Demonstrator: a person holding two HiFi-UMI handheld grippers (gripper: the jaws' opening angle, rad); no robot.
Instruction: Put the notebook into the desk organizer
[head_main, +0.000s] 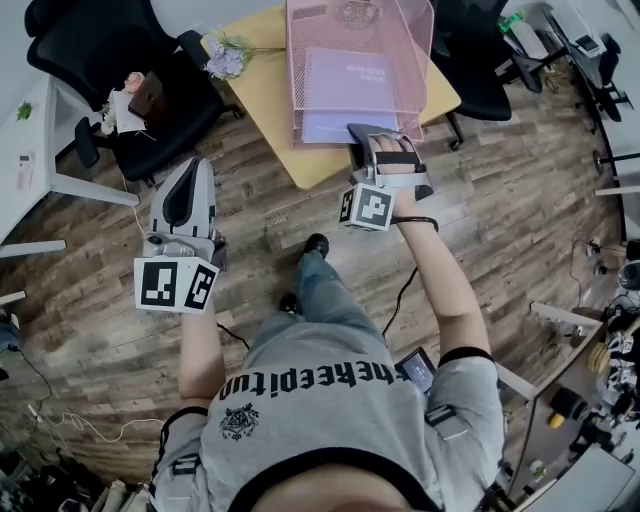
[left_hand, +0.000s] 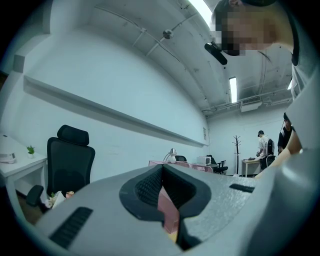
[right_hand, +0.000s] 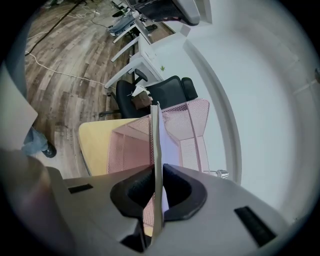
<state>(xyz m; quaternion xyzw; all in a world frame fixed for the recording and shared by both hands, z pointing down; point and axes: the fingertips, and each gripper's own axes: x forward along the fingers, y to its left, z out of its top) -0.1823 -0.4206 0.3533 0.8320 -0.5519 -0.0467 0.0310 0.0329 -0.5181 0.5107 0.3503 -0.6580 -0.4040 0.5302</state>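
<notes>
Our right gripper (right_hand: 156, 175) was clamped on the near edge of the notebook (right_hand: 156, 135), seen edge-on between its jaws; the long axis ran straight ahead from that gripper into the open front of the pink desk organizer (head_main: 420, 60); our left gripper (head_main: 188, 170), jaws together and empty, hung well off to its left, the farther hand.

On table (head_main: 268, 112), desk organizer (head_main: 296, 70) with notebook (head_main: 345, 85) in it, flowers (head_main: 226, 58) just left, chair (head_main: 100, 45) farther left.
</notes>
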